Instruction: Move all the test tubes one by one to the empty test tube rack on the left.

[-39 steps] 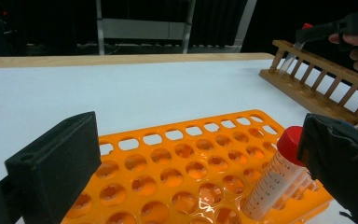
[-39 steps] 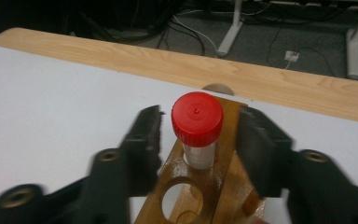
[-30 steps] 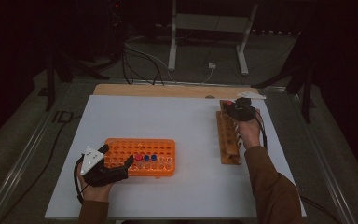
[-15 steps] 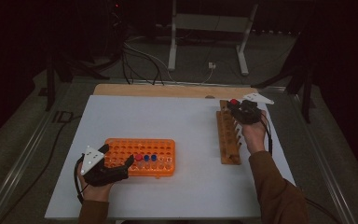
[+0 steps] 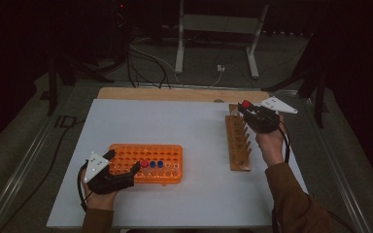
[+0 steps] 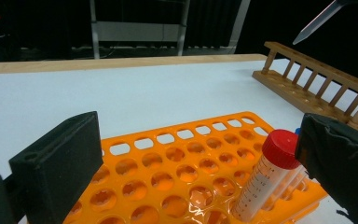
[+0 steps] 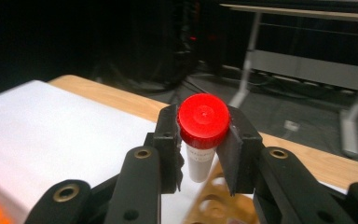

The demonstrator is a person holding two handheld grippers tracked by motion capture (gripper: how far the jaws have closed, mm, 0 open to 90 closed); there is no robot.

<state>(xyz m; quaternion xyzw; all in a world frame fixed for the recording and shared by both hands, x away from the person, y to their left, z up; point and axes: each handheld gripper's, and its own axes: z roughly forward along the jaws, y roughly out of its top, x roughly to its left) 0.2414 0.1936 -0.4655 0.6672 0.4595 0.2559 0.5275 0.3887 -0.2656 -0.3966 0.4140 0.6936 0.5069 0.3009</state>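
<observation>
My right gripper (image 7: 204,154) clamps red-capped tube (image 7: 203,122) between jaws; left gripper (image 6: 200,163) wide, jaws flanking orange rack (image 6: 177,177).

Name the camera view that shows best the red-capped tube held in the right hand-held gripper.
The right gripper view: the red-capped tube sits close between the right hand-held gripper jaws, cap and pale body plain. The high view gives a small red cap above the wooden rack.

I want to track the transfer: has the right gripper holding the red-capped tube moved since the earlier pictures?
Yes. The right gripper with the red-capped tube moved toward the far end of the wooden rack, and looks lifted.
</observation>
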